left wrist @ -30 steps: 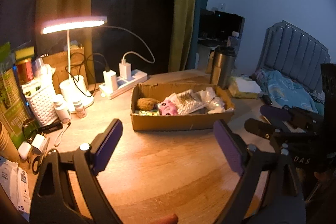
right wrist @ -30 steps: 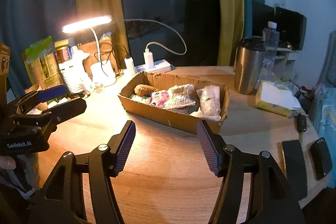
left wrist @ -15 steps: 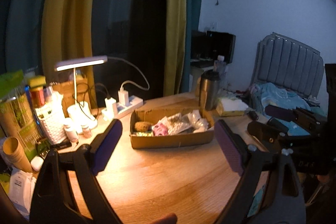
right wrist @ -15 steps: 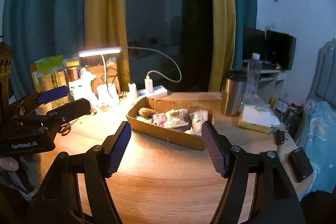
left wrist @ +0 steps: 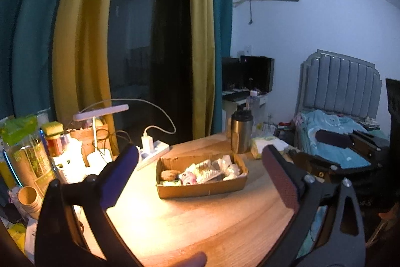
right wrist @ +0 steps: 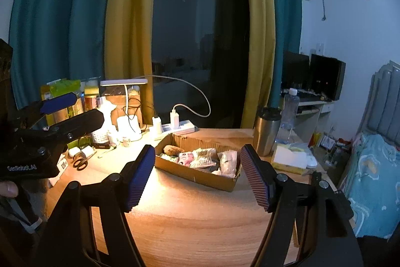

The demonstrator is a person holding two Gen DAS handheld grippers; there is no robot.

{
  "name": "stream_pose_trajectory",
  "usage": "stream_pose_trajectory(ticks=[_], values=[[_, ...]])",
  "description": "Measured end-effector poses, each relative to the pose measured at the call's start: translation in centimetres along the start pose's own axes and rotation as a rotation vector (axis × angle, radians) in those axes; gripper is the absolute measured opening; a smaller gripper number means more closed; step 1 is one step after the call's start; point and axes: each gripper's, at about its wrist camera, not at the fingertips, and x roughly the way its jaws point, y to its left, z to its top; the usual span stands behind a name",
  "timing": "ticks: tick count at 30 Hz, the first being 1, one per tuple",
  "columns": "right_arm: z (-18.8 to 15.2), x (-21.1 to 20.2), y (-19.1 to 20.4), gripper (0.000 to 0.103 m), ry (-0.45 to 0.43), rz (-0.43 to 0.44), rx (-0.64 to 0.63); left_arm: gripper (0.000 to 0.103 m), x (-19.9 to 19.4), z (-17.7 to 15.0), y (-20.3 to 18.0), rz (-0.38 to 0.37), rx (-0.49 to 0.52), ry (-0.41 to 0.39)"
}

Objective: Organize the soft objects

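A shallow cardboard box (left wrist: 202,188) (right wrist: 225,182) sits on the round wooden table (left wrist: 190,222). It holds a brown fuzzy toy (left wrist: 168,175) (right wrist: 171,149), a pink-and-white toy (left wrist: 187,177) (right wrist: 186,157) and several white soft packets (left wrist: 228,168) (right wrist: 228,162). My left gripper (left wrist: 200,178) is open and empty, well back from the box; it also shows in the right wrist view (right wrist: 75,108). My right gripper (right wrist: 197,177) is open and empty, back from the box; it also shows at the right of the left wrist view (left wrist: 335,142).
A lit desk lamp (left wrist: 100,116) (right wrist: 125,84), power strip (left wrist: 155,149) (right wrist: 178,128), bottles, jars and scissors (right wrist: 81,162) crowd the table's left. A steel tumbler (left wrist: 241,131) (right wrist: 266,131) and tissue pack (right wrist: 290,158) stand right of the box. A bed (left wrist: 335,126) lies beyond.
Both grippers have pulled up and back from the table. The box now looks smaller and farther, and more of the curtains and room shows. Both grippers stay open.
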Motion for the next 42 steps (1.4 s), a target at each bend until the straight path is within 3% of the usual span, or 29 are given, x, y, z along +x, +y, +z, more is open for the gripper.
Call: stream_pose_trajectory(ticks=[19, 42], values=[[0.2, -0.4, 0.1, 0.075, -0.005, -0.006, -0.008, 0.101, -1.4, 0.7, -0.1, 0.038, 0.003, -0.051], [0.0, -0.5, 0.1, 0.075, 0.0, -0.006, -0.009, 0.101, -1.4, 0.6, -0.5, 0.034, 0.018, -0.053]])
